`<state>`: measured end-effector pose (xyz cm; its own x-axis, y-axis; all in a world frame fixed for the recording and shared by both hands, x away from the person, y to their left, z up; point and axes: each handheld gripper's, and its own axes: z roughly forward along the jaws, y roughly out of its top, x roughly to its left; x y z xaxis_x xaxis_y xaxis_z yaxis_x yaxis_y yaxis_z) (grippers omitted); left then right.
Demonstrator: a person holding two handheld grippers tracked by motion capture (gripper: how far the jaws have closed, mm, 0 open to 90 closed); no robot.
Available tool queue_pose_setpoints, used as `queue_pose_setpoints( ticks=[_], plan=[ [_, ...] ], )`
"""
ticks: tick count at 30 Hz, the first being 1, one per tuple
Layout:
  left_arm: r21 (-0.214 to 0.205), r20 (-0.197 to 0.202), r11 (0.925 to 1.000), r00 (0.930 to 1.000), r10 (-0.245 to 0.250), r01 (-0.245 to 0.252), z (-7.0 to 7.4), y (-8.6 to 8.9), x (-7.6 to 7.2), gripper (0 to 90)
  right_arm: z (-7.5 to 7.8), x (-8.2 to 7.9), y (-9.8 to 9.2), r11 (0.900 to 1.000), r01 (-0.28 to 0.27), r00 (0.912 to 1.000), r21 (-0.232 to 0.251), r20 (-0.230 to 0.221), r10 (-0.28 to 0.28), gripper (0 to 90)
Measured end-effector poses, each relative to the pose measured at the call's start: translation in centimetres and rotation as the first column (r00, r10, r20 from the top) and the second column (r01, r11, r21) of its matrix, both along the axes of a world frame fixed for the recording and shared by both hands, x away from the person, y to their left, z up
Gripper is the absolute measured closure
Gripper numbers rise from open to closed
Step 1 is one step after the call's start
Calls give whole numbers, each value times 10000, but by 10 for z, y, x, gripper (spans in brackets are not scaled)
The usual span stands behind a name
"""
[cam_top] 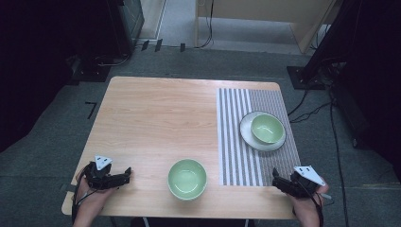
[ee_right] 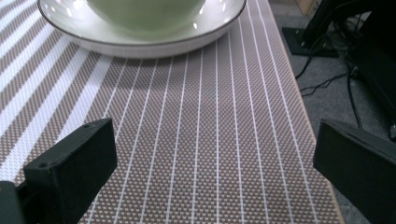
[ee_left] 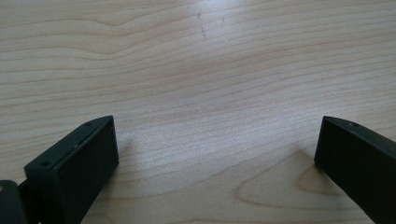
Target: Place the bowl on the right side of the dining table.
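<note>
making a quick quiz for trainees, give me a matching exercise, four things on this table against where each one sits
Things:
1. loose green bowl
2. second green bowl
3. white plate
4. left claw

Places:
A. on the striped placemat, under a bowl
B. on bare wood near the front edge, just left of the mat
C. at the table's near left corner, jaws apart over bare wood
D. sitting in the plate

Pairs: 1-B, 2-D, 3-A, 4-C
</note>
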<state>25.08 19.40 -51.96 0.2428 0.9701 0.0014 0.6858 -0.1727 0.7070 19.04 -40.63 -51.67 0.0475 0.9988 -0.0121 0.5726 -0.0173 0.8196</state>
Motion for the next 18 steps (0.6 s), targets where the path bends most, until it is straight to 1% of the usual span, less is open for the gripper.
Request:
queue_pose_setpoints(
  ticks=[1, 4, 5, 6, 7, 15, 18],
  plan=[
    [0, 0, 10000, 10000, 0, 0, 0, 0, 0, 0, 0, 0, 0, 10000, 0, 10000, 0, 0, 0, 0],
    [6, -3, 10000, 10000, -2, 2, 0, 0, 0, 0, -3, 1, 0, 10000, -23, 9997, -64, -228, 22, 0],
    [6, -5, 10000, 10000, 0, 0, 0, 0, 0, 0, -4, 1, 0, 9998, -73, 9993, -193, -373, 66, 0],
    [6, -5, 10000, 10000, 0, 0, 0, 0, 0, 0, -4, 1, 0, 9998, -73, 9993, -193, -373, 66, 0],
    [7, -2, 10000, 10000, -1, 1, 0, 0, 0, 0, -5, 2, 0, 9998, -82, 9989, -201, -464, 73, 0],
    [7, -2, 10000, 10000, -4, 4, 0, 0, 0, 0, -6, 2, 0, 9998, -122, 9983, -133, -573, 114, 0],
    [-1, 2, 10000, 10000, 3, -3, 0, 0, 0, 0, -6, 3, 0, 9999, -143, 9975, -82, -695, 137, 0]
  ],
)
